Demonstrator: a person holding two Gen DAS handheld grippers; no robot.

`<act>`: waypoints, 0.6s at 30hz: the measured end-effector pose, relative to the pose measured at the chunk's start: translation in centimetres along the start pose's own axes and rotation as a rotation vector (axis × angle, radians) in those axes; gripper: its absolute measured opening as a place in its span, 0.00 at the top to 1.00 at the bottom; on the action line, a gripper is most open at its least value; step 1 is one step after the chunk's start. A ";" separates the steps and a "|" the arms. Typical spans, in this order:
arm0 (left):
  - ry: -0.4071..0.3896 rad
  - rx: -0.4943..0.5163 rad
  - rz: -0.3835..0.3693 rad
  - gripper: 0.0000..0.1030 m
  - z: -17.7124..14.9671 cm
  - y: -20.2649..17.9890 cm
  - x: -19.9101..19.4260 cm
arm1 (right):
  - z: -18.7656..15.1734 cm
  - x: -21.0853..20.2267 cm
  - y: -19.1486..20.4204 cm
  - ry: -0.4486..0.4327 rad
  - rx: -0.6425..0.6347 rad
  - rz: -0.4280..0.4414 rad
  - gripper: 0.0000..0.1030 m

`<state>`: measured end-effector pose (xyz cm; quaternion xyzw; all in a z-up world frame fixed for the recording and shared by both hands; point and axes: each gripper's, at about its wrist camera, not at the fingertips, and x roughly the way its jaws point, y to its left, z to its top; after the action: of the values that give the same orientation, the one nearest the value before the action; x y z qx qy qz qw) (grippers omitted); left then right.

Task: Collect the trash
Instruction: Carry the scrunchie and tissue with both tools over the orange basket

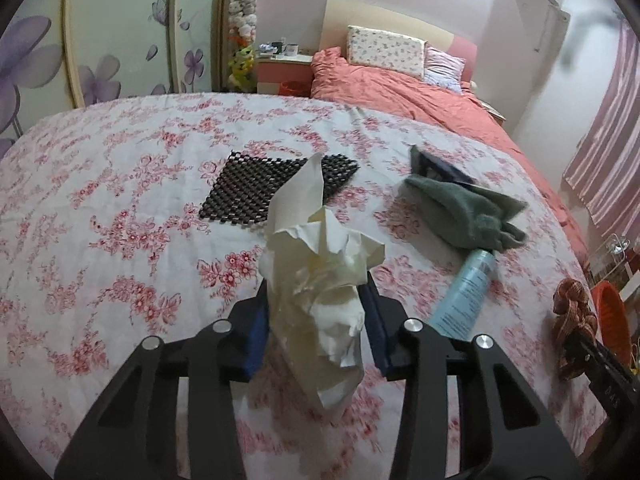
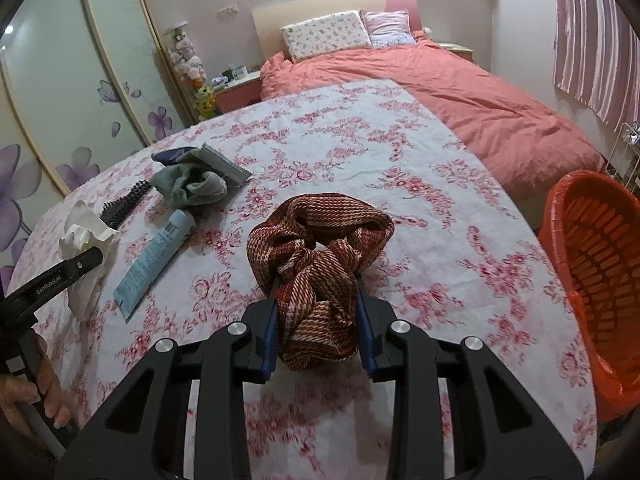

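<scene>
A: Left wrist view first. What has the left gripper [image 1: 316,300] got?

B: A crumpled white tissue [image 1: 320,264]. Both blue pads press into its sides, so the jaws are pinching it, and it stands up above the floral tablecloth [image 1: 120,200], with one end hanging down between the fingers.

A: What lies on the cloth beyond it?

B: A black mesh mat [image 1: 260,188] just behind the tissue. To the right, a grey-green sock [image 1: 468,212] lies over a dark blue item [image 1: 436,166], and a light blue tube [image 1: 466,292] points out from under the sock toward the near side. At the far right edge, the brown patterned scrunchie [image 1: 572,320] shows in the other gripper, with an orange basket [image 1: 610,308] behind it. A bed with a salmon duvet [image 1: 400,92] is far back.

A: Now the right wrist view.

B: The right gripper [image 2: 318,300] is pinching the scrunchie [image 2: 320,248]; the fabric bulges between the blue pads and loops up above them. The orange basket [image 2: 592,268], lined with an orange bag, stands off the table's right edge, near the gripper.

A: And on the left there?

B: The left gripper [image 2: 94,258] comes in from the left edge holding the tissue [image 2: 86,240]. A person's hand [image 2: 36,396] grips its handle at the lower left. Between the two grippers lies the tube [image 2: 156,258], with the sock [image 2: 188,188] and mat [image 2: 124,204] farther off.
</scene>
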<state>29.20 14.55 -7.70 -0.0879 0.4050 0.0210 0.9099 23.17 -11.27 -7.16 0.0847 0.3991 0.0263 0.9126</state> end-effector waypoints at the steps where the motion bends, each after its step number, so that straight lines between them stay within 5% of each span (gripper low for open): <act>1: -0.004 0.003 -0.005 0.60 0.0 0.0 -0.3 | 0.0 -0.2 -0.3 -0.003 0.003 0.001 0.69; 9: -0.038 0.056 -0.074 0.60 -0.8 -3.6 -4.2 | -0.3 -3.2 -0.8 -0.049 0.042 0.004 0.69; 18: -0.035 0.156 -0.253 0.60 -3.1 -11.4 -7.3 | -0.1 -6.5 -5.0 -0.134 0.118 -0.014 0.69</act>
<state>23.23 3.03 -2.67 -0.0665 0.3752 -0.1237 0.9162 18.57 -16.96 -3.37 0.1373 0.3384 -0.0093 0.9309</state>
